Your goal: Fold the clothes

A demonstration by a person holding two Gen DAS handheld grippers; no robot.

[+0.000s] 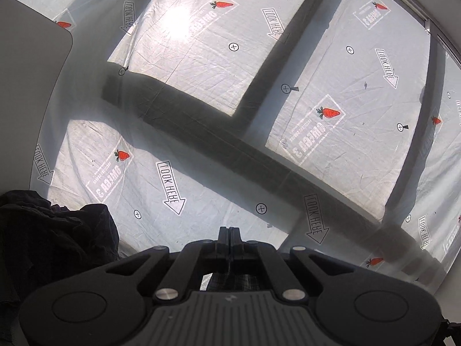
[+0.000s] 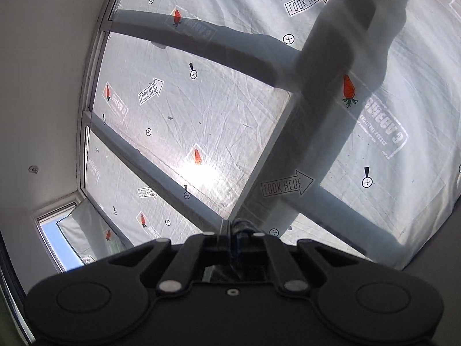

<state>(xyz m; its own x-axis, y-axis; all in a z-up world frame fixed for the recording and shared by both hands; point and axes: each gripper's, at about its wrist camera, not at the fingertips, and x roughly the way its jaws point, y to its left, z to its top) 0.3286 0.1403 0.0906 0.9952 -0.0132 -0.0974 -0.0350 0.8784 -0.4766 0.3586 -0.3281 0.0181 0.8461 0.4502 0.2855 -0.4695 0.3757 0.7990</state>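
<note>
Left wrist view: left tongs (image 1: 229, 235) are pressed together, with plaid fabric (image 1: 230, 281) seen hanging just beneath them, apparently pinched at an edge. A dark clothes heap (image 1: 54, 230) is piled lower left, against the printed window sheet (image 1: 201, 43).

Right wrist view: right tongs (image 2: 230, 227) are clamped on a bluish fold of cloth (image 2: 240, 226). Stuff this light and floppy is best gripped at corners, kept taut.
</note>
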